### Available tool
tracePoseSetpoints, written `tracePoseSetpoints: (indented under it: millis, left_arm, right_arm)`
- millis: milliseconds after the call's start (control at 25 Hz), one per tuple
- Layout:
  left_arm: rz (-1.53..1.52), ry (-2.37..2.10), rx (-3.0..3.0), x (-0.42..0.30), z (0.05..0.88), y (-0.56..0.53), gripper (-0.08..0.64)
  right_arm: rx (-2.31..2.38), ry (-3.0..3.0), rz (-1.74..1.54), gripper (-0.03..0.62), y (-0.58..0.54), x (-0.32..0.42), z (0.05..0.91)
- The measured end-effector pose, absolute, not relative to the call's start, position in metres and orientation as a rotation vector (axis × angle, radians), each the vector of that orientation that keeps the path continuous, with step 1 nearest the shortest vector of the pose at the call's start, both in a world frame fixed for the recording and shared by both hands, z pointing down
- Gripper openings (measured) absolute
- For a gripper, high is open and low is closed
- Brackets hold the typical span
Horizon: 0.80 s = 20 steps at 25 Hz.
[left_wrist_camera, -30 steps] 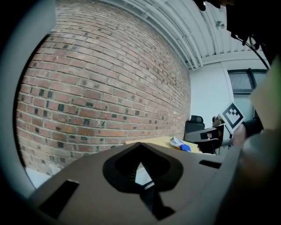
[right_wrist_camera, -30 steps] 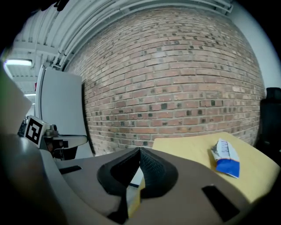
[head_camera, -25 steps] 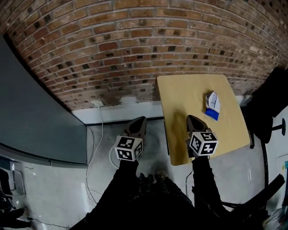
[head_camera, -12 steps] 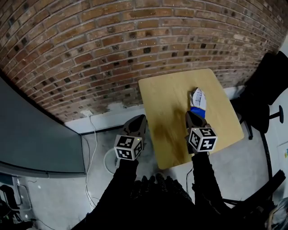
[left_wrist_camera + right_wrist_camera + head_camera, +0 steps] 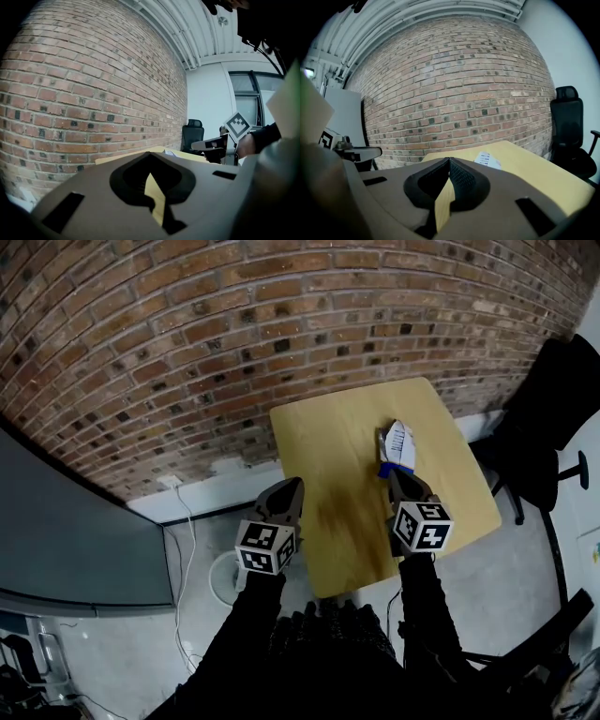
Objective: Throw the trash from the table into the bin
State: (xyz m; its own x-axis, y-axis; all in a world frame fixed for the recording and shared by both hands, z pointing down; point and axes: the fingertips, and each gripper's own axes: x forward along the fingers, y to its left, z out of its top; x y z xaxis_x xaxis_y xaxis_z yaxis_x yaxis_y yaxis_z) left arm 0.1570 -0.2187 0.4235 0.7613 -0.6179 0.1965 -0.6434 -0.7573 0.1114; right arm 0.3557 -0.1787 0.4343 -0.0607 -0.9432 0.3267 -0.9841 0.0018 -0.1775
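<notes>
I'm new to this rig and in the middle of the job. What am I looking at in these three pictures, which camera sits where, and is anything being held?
There is no robot arm. A person holds a two-jaw gripper in each hand, and the cubes with square markers are part of those grippers. The top-down picture comes from a camera on the person's head. In it the left gripper is by the left edge of the table, and the right gripper is over the table. The other two pictures come from a camera riding on each gripper, looking along its jaws. Both pairs of jaws are together with nothing between them, so nothing is held. The only thing on the table is a white and blue packet, just ahead of the right gripper. Around the table are a brick wall and a black chair.
</notes>
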Motion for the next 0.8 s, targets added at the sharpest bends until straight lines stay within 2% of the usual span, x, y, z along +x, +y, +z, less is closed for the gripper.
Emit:
tracePoseSetpoints:
  millis: [480,520,600,640,800]
  left_arm:
    - [0.234,-1.020,2.735,0.165,0.439,-0.219,0.006]
    - [0.234,-1.021,2.731,0.165,0.441,-0.219,0.006]
    - [0.230,-1.016,2.727,0.164,0.443,-0.218,0.006]
    - [0.231,-1.012,2.729,0.164,0.444,-0.217,0.006]
    - [0.246,-1.015,2.730,0.162,0.448,-0.216,0.006]
  right_arm:
    - [2.034,-2.032,0.485,0.017,-0.192,0.377,0.454]
    - [2.037,-2.026,0.488,0.043,-0.194,0.379,0.455]
    - [2.056,-2.008,0.501,0.184,-0.198,0.385,0.460]
    - [2.070,-1.997,0.506,0.235,-0.199,0.387,0.462]
    - [2.091,-1.967,0.518,0.333,-0.205,0.395,0.471]
